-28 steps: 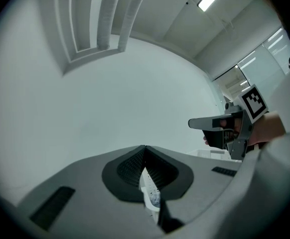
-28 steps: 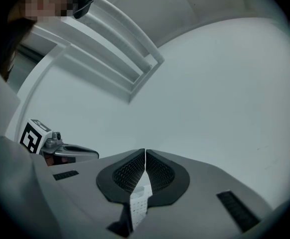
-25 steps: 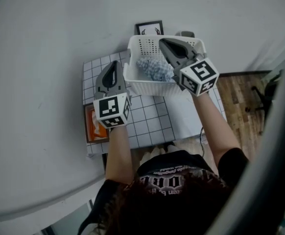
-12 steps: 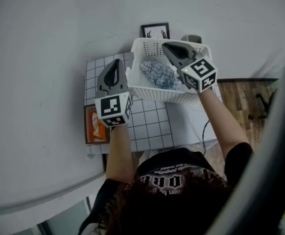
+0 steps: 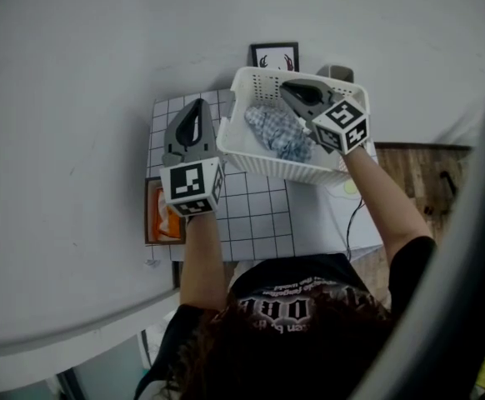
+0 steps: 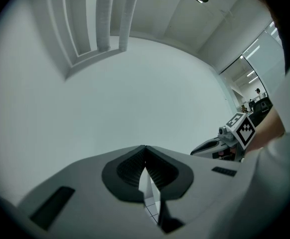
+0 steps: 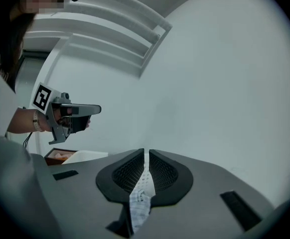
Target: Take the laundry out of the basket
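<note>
The right gripper (image 5: pixel 287 87) reaches into the white basket (image 5: pixel 263 163) beside the blue-checked laundry (image 5: pixel 281 132).

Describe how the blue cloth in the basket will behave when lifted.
Likely floppy: the cloth lies crumpled in the basket. Probably light: it is thin where the right tool pinches it. It may drape and catch the basket's rim.

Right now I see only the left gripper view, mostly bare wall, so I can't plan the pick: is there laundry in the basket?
Observer: Yes, one blue-and-white checked cloth lies in the white perforated basket.
Operator: Where is the right gripper relative to it?
Observer: The right gripper is over the basket's inside, just beyond the cloth, its fingers together and not gripping the cloth.
</note>
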`<act>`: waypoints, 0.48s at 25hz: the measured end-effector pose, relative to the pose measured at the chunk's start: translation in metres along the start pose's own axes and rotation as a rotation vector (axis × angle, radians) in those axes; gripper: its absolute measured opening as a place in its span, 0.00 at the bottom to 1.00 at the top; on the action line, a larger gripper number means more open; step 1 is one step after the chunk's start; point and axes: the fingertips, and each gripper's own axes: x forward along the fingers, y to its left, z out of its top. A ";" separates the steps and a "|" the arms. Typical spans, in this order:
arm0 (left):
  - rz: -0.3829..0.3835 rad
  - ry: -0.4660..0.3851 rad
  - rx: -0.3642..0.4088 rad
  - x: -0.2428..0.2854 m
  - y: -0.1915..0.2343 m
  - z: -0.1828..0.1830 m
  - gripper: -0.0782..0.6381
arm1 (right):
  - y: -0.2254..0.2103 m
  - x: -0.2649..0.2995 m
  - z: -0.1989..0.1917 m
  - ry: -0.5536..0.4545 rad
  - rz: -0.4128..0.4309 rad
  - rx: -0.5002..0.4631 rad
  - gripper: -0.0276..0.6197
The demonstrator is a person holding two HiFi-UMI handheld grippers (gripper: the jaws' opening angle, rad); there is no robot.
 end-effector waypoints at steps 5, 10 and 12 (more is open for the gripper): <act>-0.004 0.004 -0.007 0.006 -0.001 -0.003 0.11 | -0.001 0.011 -0.034 0.097 0.041 0.038 0.09; 0.001 -0.006 0.006 0.009 0.002 0.001 0.11 | 0.005 0.018 -0.068 0.192 0.096 0.063 0.22; 0.006 -0.005 0.004 0.010 0.003 -0.001 0.11 | 0.008 0.021 -0.080 0.226 0.125 0.089 0.32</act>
